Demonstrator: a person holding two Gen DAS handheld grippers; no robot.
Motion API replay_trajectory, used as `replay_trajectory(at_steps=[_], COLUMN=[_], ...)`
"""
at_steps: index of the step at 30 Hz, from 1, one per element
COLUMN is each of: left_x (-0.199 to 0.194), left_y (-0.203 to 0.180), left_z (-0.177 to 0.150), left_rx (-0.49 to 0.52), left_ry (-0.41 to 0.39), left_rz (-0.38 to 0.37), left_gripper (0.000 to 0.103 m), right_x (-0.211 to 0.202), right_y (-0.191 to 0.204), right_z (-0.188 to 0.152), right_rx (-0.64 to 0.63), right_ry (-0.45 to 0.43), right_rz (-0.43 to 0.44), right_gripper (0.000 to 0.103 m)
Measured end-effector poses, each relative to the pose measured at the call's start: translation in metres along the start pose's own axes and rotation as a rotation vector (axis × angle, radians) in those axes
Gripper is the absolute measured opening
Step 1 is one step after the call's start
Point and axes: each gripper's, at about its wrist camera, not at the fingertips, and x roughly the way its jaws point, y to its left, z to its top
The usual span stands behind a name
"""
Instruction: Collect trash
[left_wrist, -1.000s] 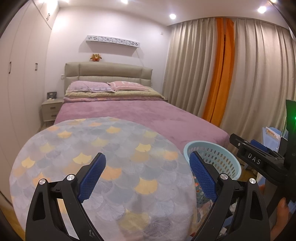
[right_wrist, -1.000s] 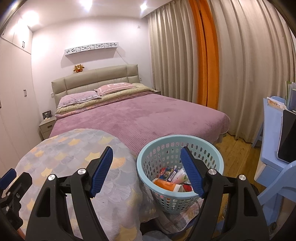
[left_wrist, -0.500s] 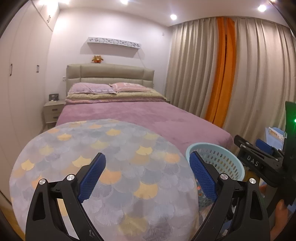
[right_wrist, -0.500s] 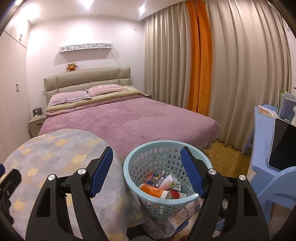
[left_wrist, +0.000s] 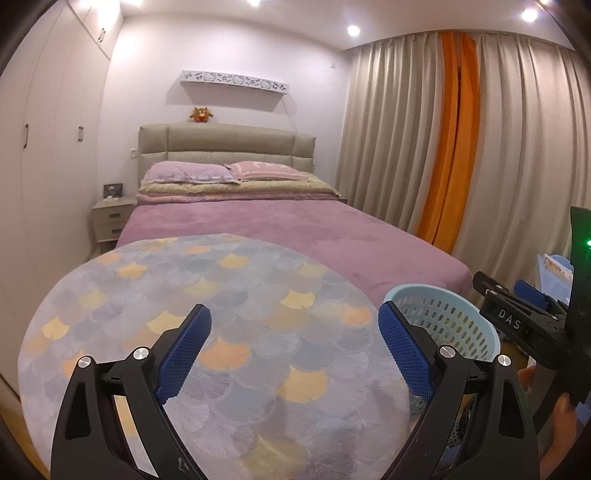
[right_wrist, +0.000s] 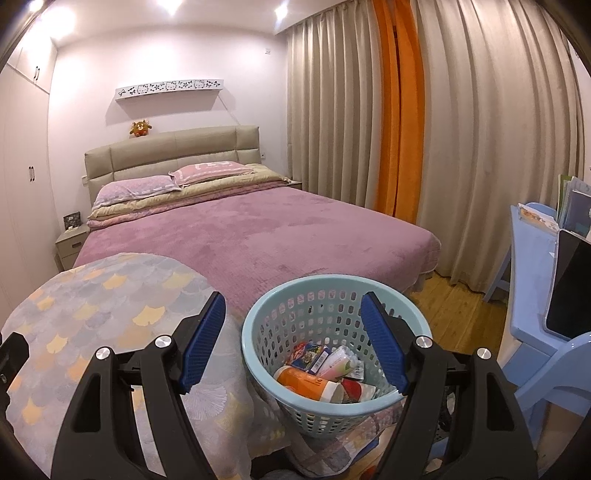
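Observation:
A light blue perforated basket (right_wrist: 317, 291) stands to the right of a round table; in the left wrist view the basket (left_wrist: 447, 314) shows only partly. It holds trash: an orange tube (right_wrist: 306, 384), a blue printed packet (right_wrist: 308, 354), a pink-and-white wrapper (right_wrist: 340, 363) and other pieces. My right gripper (right_wrist: 293, 341) is open and empty, above and in front of the basket. My left gripper (left_wrist: 293, 354) is open and empty over the round table with a scale-patterned cloth (left_wrist: 207, 295). The right gripper (left_wrist: 517, 317) shows at the right edge of the left wrist view.
A bed with a purple cover (right_wrist: 251, 236) stands behind the table and basket. Beige and orange curtains (right_wrist: 399, 122) hang on the right. A blue desk and chair (right_wrist: 535, 295) stand at far right. A nightstand (left_wrist: 110, 218) and white wardrobes (left_wrist: 44, 147) are on the left.
Both views have shifted a little: the basket sits lower and more to the left in the right wrist view. Both grippers stay open and empty.

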Motion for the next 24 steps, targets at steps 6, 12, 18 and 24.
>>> replay_trajectory(at_steps=[6, 12, 18, 24], left_x=[0.005, 0.010, 0.014, 0.017], left_y=[0.000, -0.002, -0.003, -0.003], left_z=[0.000, -0.001, 0.000, 0.003], left_rx=[0.008, 0.011, 0.024, 0.037], left_ry=[0.003, 0.012, 0.008, 0.003], left_rz=[0.007, 0.007, 0.016, 0.019], left_gripper=[0.089, 0.089, 0.089, 0.089], right_x=[0.010, 0.018, 0.020, 0.022], right_y=[0.002, 0.002, 0.002, 0.005], right_z=[-0.001, -0.002, -0.001, -0.002], right_rx=[-0.001, 0.008, 0.013, 0.007], right_ry=[0.015, 0.034, 0.038, 0.038], right_rz=[0.004, 0.009, 0.014, 0.007], right_gripper=[0.072, 0.072, 0.072, 0.072])
